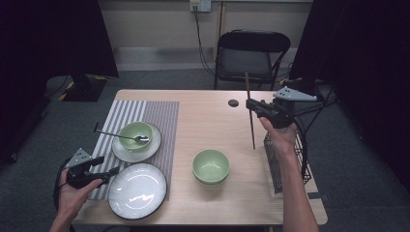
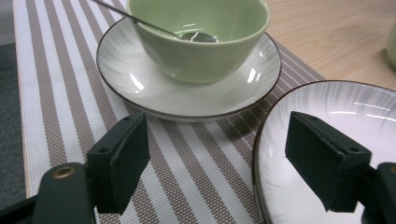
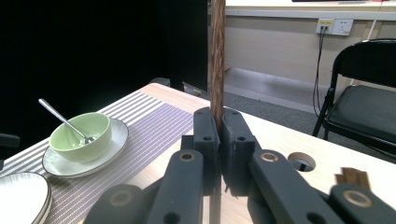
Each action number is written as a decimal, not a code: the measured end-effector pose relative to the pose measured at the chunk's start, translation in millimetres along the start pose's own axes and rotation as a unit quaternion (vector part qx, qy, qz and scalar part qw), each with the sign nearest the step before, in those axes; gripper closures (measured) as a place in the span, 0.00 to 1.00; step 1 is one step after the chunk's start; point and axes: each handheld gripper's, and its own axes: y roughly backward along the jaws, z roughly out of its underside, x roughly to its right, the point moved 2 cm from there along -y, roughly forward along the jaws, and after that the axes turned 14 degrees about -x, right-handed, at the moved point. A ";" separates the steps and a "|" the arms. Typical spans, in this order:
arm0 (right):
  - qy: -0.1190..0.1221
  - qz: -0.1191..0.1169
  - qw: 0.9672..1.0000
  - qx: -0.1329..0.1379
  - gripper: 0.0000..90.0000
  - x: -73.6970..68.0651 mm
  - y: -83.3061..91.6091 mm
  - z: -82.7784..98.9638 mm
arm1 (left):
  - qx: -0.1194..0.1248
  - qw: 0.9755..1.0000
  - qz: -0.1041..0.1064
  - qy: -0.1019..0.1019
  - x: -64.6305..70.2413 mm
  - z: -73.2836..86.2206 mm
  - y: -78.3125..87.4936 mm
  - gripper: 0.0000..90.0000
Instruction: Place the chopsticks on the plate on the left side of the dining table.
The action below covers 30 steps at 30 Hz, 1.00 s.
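My left gripper [image 1: 107,165] hovers open at the table's near left, over the striped placemat [image 1: 159,113] beside the large white plate [image 1: 137,190]. In the left gripper view its jaws [image 2: 217,133] stand wide with nothing between them, one over the placemat [image 2: 60,93], one over the plate's rim [image 2: 327,98]. Just ahead, a green bowl [image 2: 201,42] with a spoon [image 2: 196,36] sits on a white saucer [image 2: 140,79]. My right gripper [image 1: 251,104] is shut on a brown wooden chopstick [image 1: 251,126], held upright over the table's far right. The chopstick [image 3: 216,56] rises from the shut jaws [image 3: 219,126].
A second green bowl [image 1: 211,165] stands near the table's middle front. A black wire basket [image 1: 278,164] hangs at the right edge, under my right forearm. A round cable hole [image 1: 233,102] lies at the back of the table. A black folding chair [image 1: 251,55] stands behind it.
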 end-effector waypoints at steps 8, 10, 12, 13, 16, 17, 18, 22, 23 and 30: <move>0.001 -0.015 1.000 0.002 0.96 -12.7 -12.0 1.7 | 0.018 1.000 0.018 0.002 9.8 -11.0 1.5 0.26; 0.003 -0.020 1.000 0.001 0.96 -16.5 -16.3 2.6 | 0.021 1.000 0.020 -0.004 13.5 -14.6 1.0 0.26; 0.002 -0.024 1.000 0.000 0.95 -19.2 -19.5 1.8 | 0.023 0.999 0.018 -0.011 16.8 -19.3 0.0 0.26; 0.001 -0.024 1.000 0.000 0.96 -20.1 -20.2 0.7 | 0.026 0.999 0.022 -0.008 19.1 -21.8 -0.9 0.26; 0.002 -0.027 1.000 0.004 0.96 -23.0 -20.9 -3.4 | 0.029 0.999 0.026 -0.019 22.4 -29.9 -3.5 0.26; 0.002 -0.030 1.000 0.006 0.96 -24.1 -20.8 -4.8 | 0.029 0.999 0.031 -0.020 22.8 -32.4 -5.8 0.26; 0.004 -0.032 0.999 0.007 0.96 -25.4 -20.6 -6.5 | 0.030 0.999 0.037 -0.016 23.2 -34.1 -8.8 0.26; 0.003 -0.042 0.999 0.014 0.96 -30.3 -22.3 -7.8 | 0.024 0.999 0.039 -0.025 27.4 -38.5 -16.2 0.26; 0.004 -0.044 0.999 0.013 0.96 -32.2 -24.4 -7.2 | 0.022 0.999 0.040 -0.028 28.7 -39.9 -17.3 0.26; 0.012 -0.062 0.998 0.012 0.96 -43.2 -34.6 -12.7 | 0.031 0.997 0.056 -0.037 37.6 -56.0 -18.6 0.28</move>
